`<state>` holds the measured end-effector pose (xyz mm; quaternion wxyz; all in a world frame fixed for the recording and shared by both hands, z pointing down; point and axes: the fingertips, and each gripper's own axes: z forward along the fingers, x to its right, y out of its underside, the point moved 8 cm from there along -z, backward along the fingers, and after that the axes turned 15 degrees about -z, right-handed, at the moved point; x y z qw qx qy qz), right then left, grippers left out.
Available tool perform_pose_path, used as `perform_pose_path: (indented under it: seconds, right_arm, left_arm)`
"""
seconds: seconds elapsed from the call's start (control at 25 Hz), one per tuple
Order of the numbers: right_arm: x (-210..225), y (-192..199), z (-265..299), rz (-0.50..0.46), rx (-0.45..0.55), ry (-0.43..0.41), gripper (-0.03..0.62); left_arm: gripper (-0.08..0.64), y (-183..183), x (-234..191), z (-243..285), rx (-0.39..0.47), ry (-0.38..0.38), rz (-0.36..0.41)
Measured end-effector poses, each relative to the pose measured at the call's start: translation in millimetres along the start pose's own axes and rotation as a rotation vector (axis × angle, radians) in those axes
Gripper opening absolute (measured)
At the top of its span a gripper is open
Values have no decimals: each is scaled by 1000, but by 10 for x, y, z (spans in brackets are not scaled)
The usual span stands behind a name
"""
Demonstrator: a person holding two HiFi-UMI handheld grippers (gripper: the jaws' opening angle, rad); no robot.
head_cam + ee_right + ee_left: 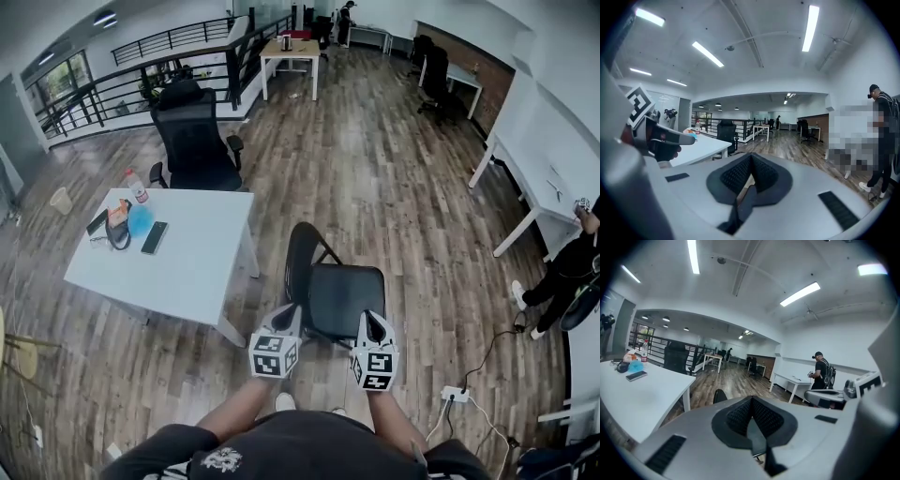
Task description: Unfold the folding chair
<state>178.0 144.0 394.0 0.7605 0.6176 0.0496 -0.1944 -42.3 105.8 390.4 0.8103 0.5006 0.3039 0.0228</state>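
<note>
The black folding chair (343, 298) stands on the wood floor in the head view, seat flat and backrest (301, 255) at its far left side. My left gripper (292, 316) hangs over the seat's near left corner. My right gripper (374, 325) hangs over the near right corner. Both are shut and hold nothing. In the left gripper view the pads (740, 418) meet, and only the top of the chair back (720, 395) shows beyond them. The right gripper view shows its pads (761, 176) closed together, and the chair is out of sight.
A white table (192, 258) stands left of the chair with a bottle (137, 187), a phone (155, 237) and small items. Behind it is a black office chair (195, 141). A person (562, 272) stands at the right by white desks (539, 178). A power strip (455, 395) lies on the floor.
</note>
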Motion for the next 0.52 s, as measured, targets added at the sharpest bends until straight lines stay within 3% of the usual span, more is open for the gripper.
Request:
perform_pose_path:
  seconds: [0.16,0.36,0.52]
  right_arm:
    - [122,35,-139,-14,19,-8,15]
    - [253,92,-269,-8,34,-12,15]
    - [356,75,-299,0,57,-17,15]
  left_arm:
    - [6,87,201,-29,10,-21,9]
    - [6,143,336,-61,11,-2,-151]
    - [6,77,510,-59,55,-15,-77]
